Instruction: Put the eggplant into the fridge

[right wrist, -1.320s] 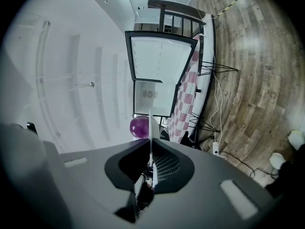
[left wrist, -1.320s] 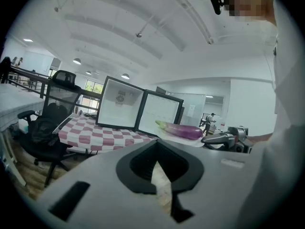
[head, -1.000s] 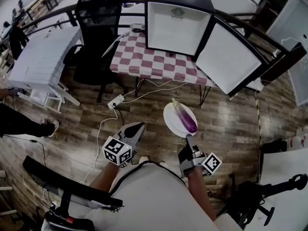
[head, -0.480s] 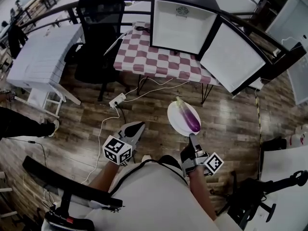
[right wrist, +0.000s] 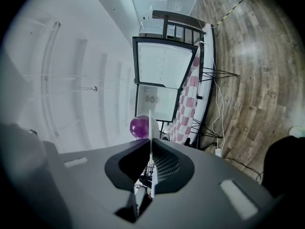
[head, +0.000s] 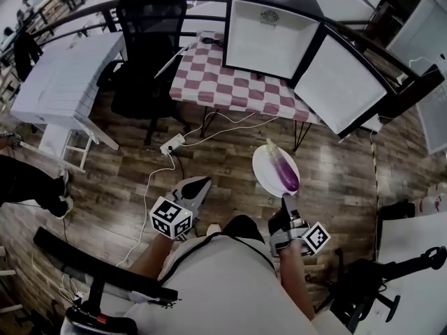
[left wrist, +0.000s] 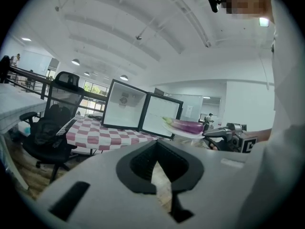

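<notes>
A purple eggplant [head: 284,171] lies on a white plate [head: 267,167] held out over the wooden floor. My right gripper [head: 286,199] is shut on the plate's near rim. In the right gripper view the plate [right wrist: 150,125] shows edge-on between the jaws of the right gripper [right wrist: 150,151], with the eggplant [right wrist: 139,127] beyond. My left gripper [head: 198,184] hangs to the left, shut and holding nothing. The left gripper view shows the eggplant [left wrist: 186,124] and the right gripper [left wrist: 214,133] off to the right. The fridge [head: 272,37], black-framed with white panels, stands on a checked table [head: 223,86] ahead.
A black office chair [head: 143,47] stands left of the table. A white cable and a power strip [head: 171,145] lie on the floor between me and the table. A white desk [head: 56,82] is at the left, and a black stand [head: 377,285] at the lower right.
The plate with the eggplant and my right gripper have drifted a little to the right in the head view. The grip is unchanged, and the left gripper has barely shifted.
</notes>
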A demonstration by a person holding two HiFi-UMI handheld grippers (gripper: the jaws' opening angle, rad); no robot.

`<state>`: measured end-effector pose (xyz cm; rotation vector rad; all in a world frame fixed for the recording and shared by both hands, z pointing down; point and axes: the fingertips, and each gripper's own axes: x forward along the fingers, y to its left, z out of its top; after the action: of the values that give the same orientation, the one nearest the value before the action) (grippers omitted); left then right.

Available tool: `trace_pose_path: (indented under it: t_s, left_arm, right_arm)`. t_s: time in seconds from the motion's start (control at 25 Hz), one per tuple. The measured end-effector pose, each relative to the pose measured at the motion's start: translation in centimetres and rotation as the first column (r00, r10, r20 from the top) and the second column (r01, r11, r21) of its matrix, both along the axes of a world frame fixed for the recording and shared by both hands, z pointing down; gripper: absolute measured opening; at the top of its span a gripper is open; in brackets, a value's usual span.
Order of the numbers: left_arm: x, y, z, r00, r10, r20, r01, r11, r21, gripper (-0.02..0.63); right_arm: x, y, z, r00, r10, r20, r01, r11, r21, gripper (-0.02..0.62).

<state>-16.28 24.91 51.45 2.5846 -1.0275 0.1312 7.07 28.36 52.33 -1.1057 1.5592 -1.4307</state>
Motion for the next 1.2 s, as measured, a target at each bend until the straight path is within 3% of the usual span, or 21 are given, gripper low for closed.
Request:
trace_pose_path:
  t_s: [0.48, 1.2]
  left_arm:
    - [-0.3, -0.5, 0.4, 1.000, -0.008, 0.016, 0.008, 1.000, -0.007, 0.005]
    - [3.7, -8.7, -0.2, 1.000, -0.014, 0.026, 0.014, 1.000, -0.007, 0.005]
  right_arm:
    - [-0.1, -0.9, 0.3, 1.000, -0.013, -0.005, 0.013, 1.000, 0.001, 0.025]
    - [3.0, -9.4, -0.3, 0.999, -0.038, -0.002, 0.038, 0.999, 0.021, 0.025]
